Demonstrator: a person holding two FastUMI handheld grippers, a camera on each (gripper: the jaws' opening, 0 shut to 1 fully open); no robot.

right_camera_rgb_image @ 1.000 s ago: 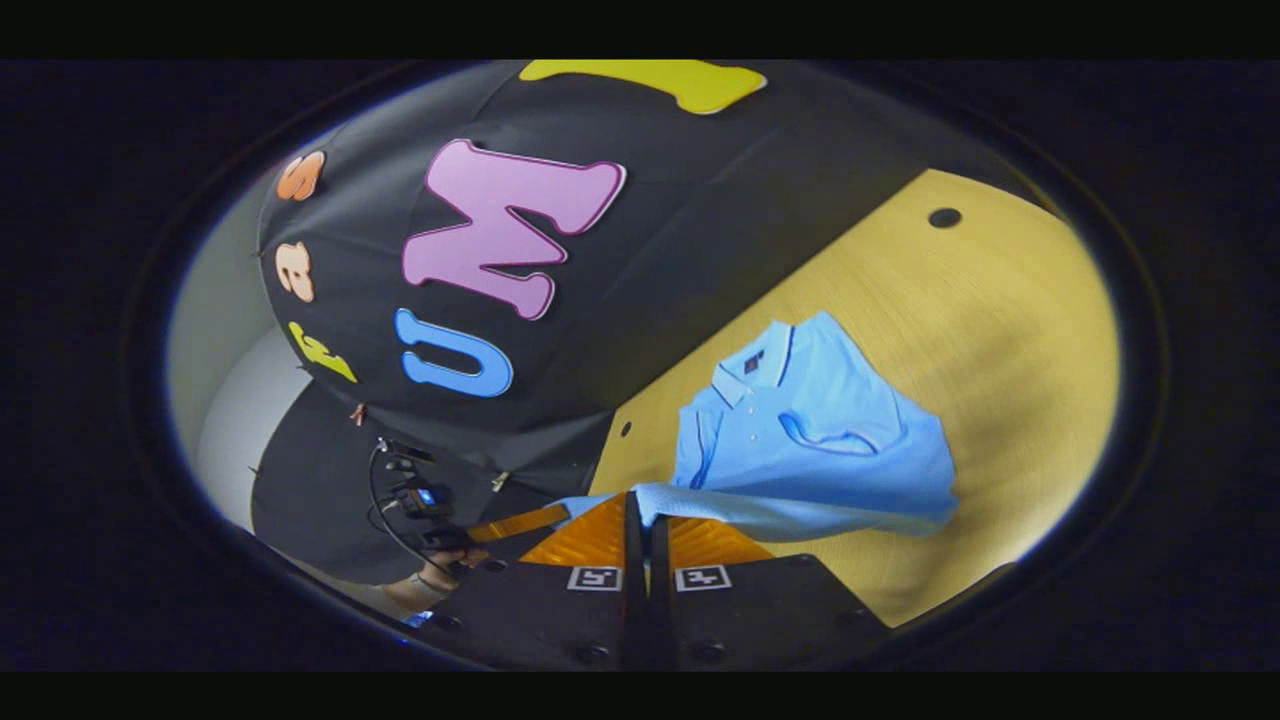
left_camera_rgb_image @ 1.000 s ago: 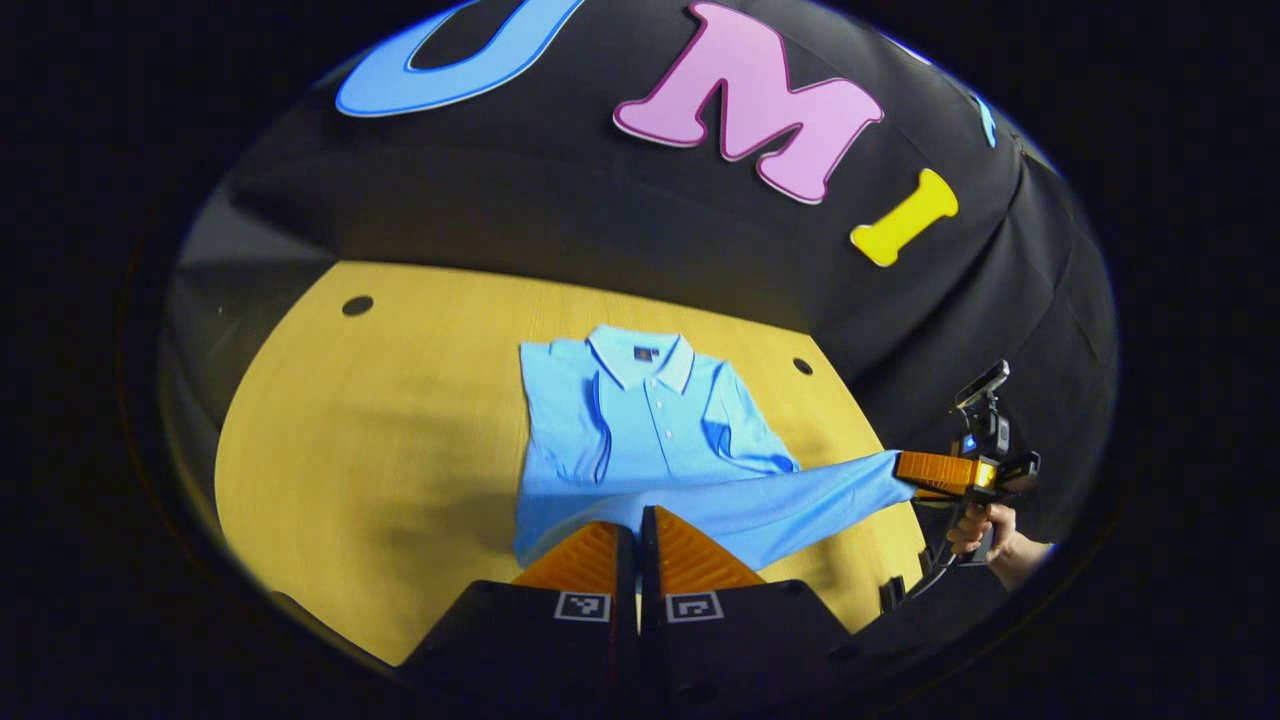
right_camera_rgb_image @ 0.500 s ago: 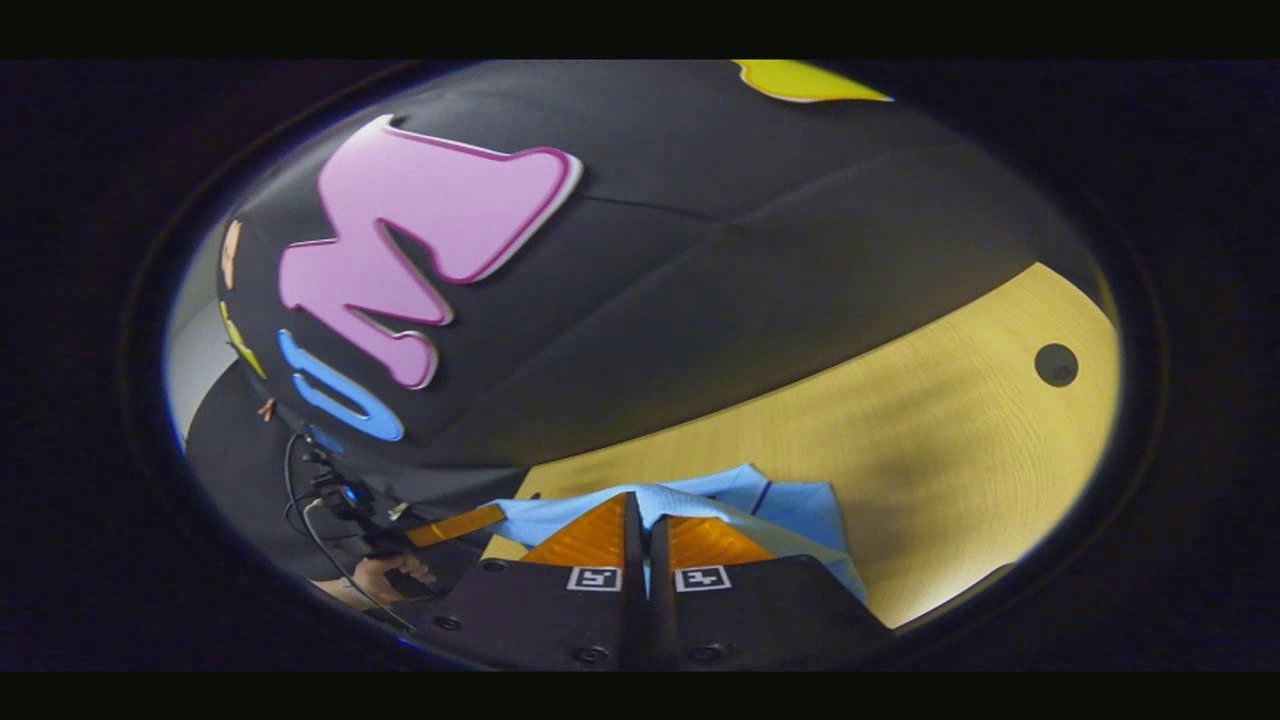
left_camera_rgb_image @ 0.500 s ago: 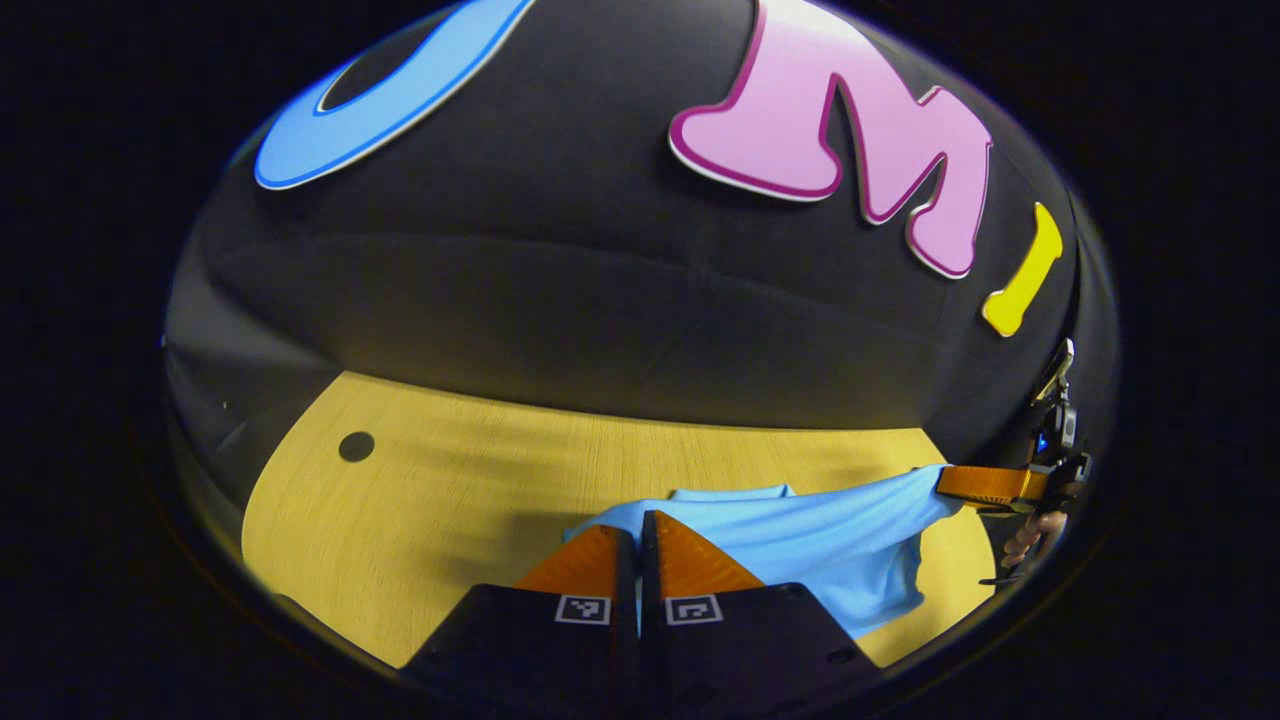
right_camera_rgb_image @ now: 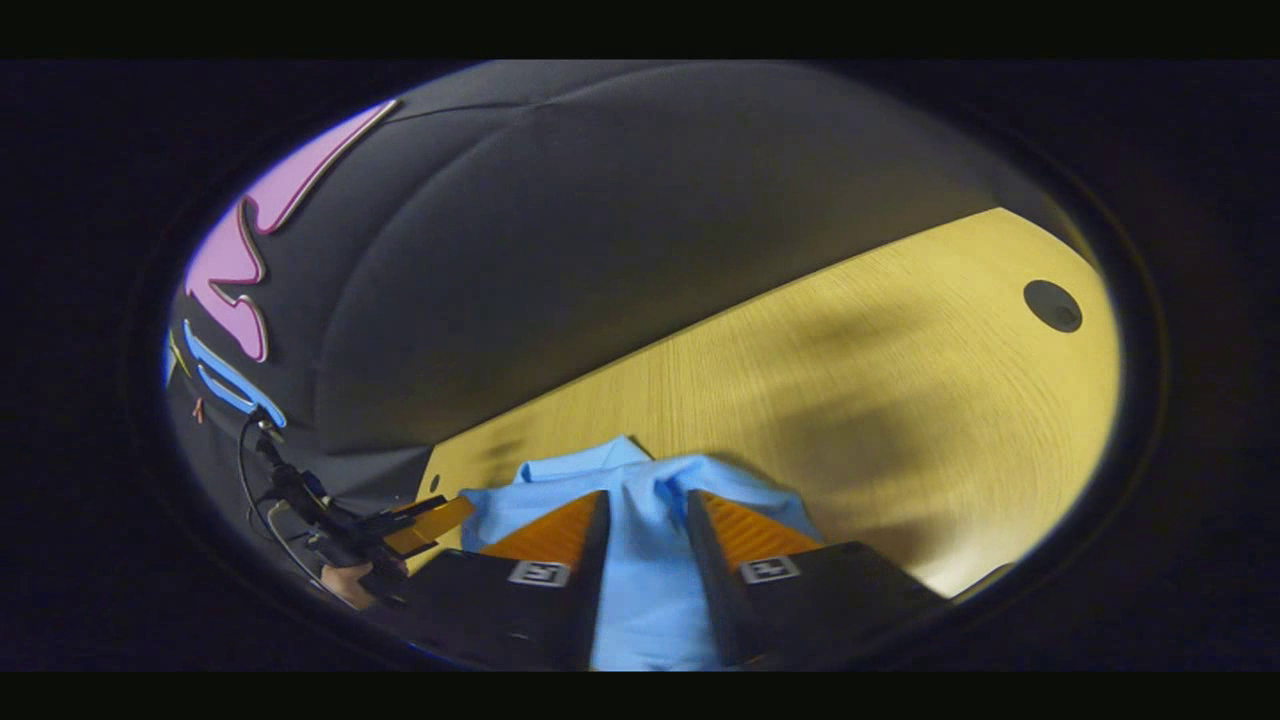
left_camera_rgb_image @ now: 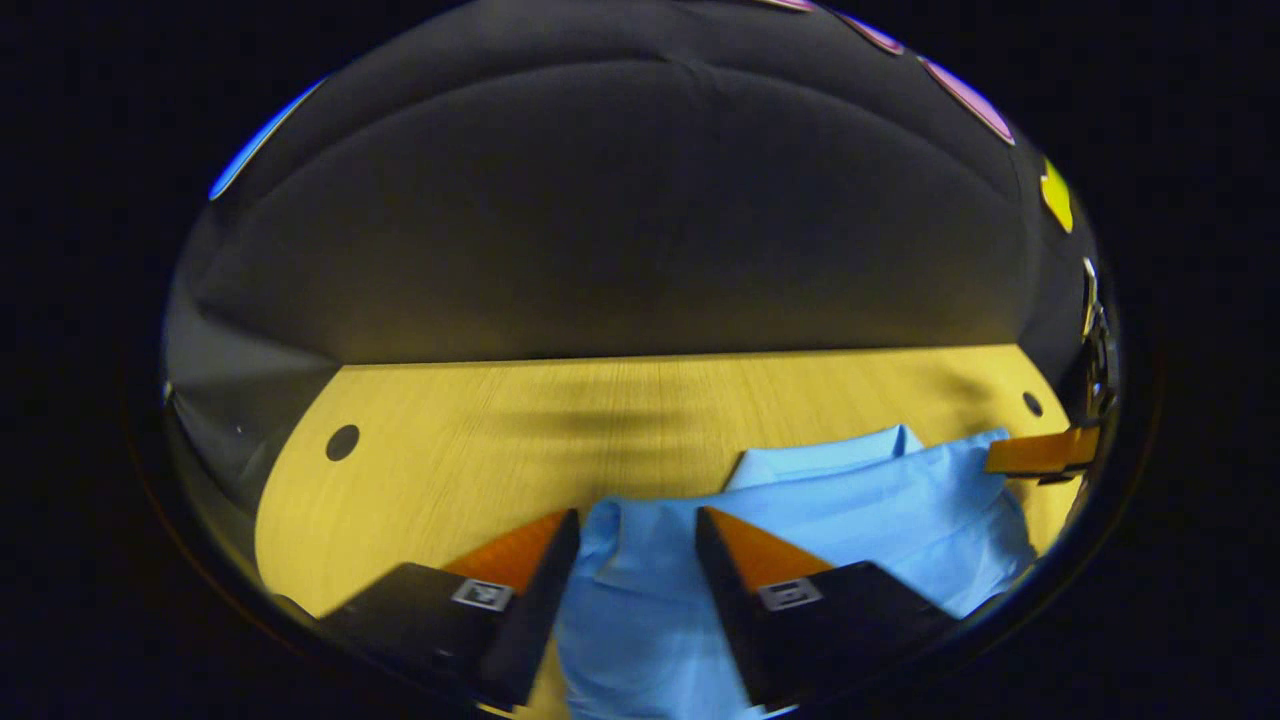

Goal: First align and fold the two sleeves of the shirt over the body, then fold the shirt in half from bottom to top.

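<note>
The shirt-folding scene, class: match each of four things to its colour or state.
Things:
1. shirt
2. table
3. left gripper
4. booth wall

States:
A. black cloth
B. jaws apart, shirt cloth between them
C. yellow wood grain with round holes
D. light blue, lying on the table

Pairs: 1-D, 2-C, 3-B, 4-A

Blk gripper bodies (left_camera_rgb_image: 640,525), square b/w tags

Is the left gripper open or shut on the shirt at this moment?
Open. In the left gripper view the left gripper has its fingers spread apart, with the blue shirt lying on the table between them.
</note>
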